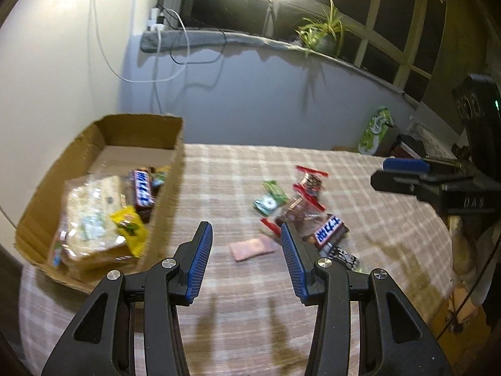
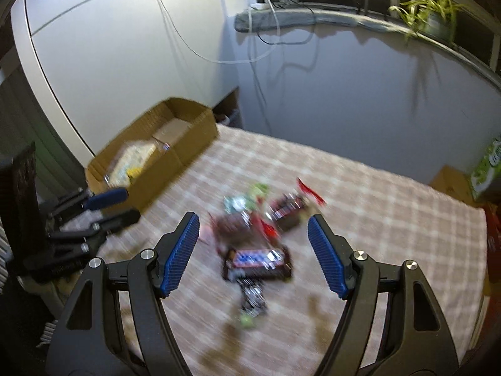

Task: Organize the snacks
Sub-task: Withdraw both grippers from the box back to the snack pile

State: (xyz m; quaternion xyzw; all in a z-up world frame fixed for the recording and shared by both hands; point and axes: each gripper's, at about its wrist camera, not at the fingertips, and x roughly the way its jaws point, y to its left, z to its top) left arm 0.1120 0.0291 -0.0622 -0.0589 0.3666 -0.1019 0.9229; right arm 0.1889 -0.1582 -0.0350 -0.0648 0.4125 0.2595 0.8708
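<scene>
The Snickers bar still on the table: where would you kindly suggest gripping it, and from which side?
Grip the Snickers bar across its narrow middle, coming from above: it lies flat and crosswise before the open right hand-held gripper, probably overlapping neighbouring wrappers.

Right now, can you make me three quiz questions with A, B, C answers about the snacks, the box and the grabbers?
1. Where is the box?
A. On the table's left side
B. On the windowsill
C. On the floor

2. What colour are the gripper pads?
A. Red
B. Blue
C. Green

3. What is the right gripper doing?
A. Squeezing a bar
B. Shut on nothing
C. Open above the snack pile

Answers:
1 A, the box sits on the checked cloth at the left.
2 B, the ribbed pads are blue.
3 C, its fingers stand apart and touch no wrapper.
</scene>
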